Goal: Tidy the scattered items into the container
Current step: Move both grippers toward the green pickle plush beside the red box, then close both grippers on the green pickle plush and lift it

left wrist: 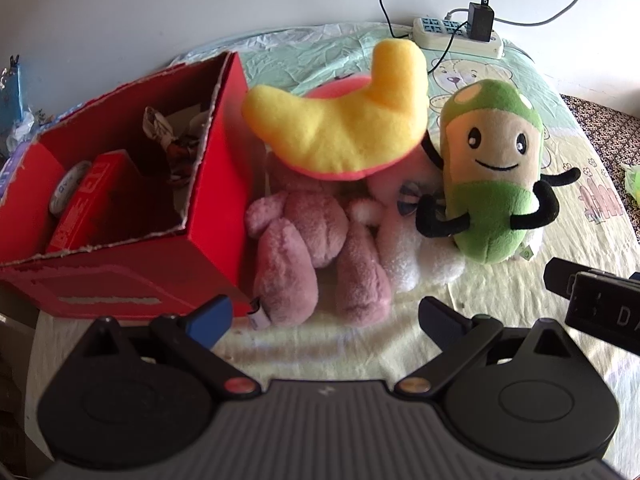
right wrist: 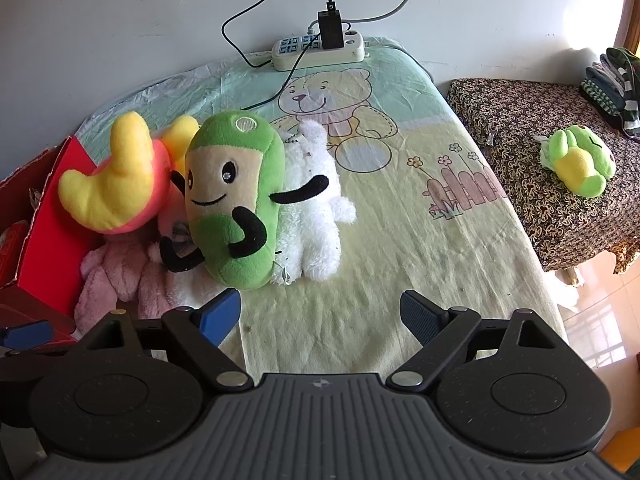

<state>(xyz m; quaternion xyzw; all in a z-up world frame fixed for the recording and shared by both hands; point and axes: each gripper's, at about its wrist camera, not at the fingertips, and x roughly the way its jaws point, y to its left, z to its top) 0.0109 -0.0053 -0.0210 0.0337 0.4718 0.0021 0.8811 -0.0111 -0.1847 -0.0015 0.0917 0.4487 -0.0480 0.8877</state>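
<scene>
Nearest in each wrist view sits the tool itself. The left gripper has its blue-padded fingers spread wide with nothing between them, poised over the bedsheet just short of the toys. The right gripper is likewise spread and empty, held over bare sheet to the right of the pile; part of its body shows at the right edge of the left wrist view. Just beyond the left gripper lies a pink plush, legs toward the camera, touching the right wall of the red box. The box stands at the left of the bed with torn upper edges, open at the top, and already holds a smaller red carton, a round pale item and some crumpled wrappers. To the right of the pink plush, a green bean plush with a smiling face and black arms stands upright, leaning against a white plush behind it. A yellow and pink plush rests on top of the pink one, beside the box's far corner. Farther back, a power strip with a black charger plugged in lies at the wall. At far right, on a patterned cloth, lies a small green and yellow frog plush, well apart from the others.
</scene>
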